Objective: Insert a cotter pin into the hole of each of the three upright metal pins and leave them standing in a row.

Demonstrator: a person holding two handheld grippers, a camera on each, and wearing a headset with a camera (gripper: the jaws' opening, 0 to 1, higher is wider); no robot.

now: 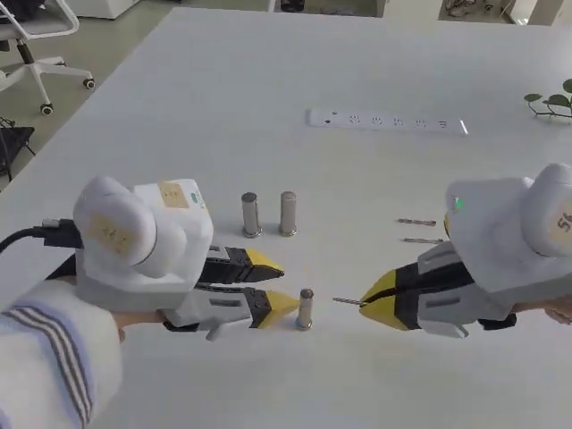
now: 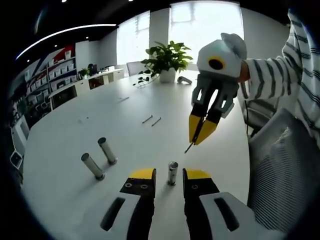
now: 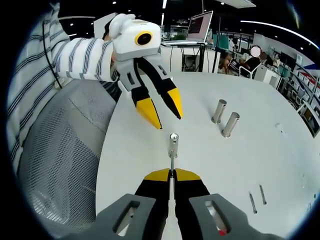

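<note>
Work is laid out on a white table [image 1: 179,107]. The left gripper [image 1: 279,282] is held low over the tabletop at the left of the head view, with a striped sleeve [image 1: 45,357] seen behind it. Its two yellow-tipped jaws are spread apart and nothing is gripped between them. A short metal pin [image 1: 306,308] stands upright on the table just ahead of these jaw tips. In the left gripper view it is seen in line with the gap between them, and no contact with either tip can be made out.

The right gripper [image 1: 368,300] is brought in from the right, facing the left one. Its jaws are pressed together on a thin cotter pin [image 1: 347,301], which is held roughly level and pointed at the short metal pin. The free end of the cotter pin is seen near the pin's upper part but short of it in the head view. In the right gripper view it lines up with the pin.

Two taller metal pins [image 1: 250,214] [image 1: 288,213] stand upright side by side farther back on the table, near each other but apart. They are well clear of both grippers. Two spare cotter pins [image 1: 416,222] [image 1: 423,240] lie flat on the table beyond the right gripper. A white power strip [image 1: 389,121] lies farther back, and a plant [image 1: 554,100] is seen at the right edge.
</note>
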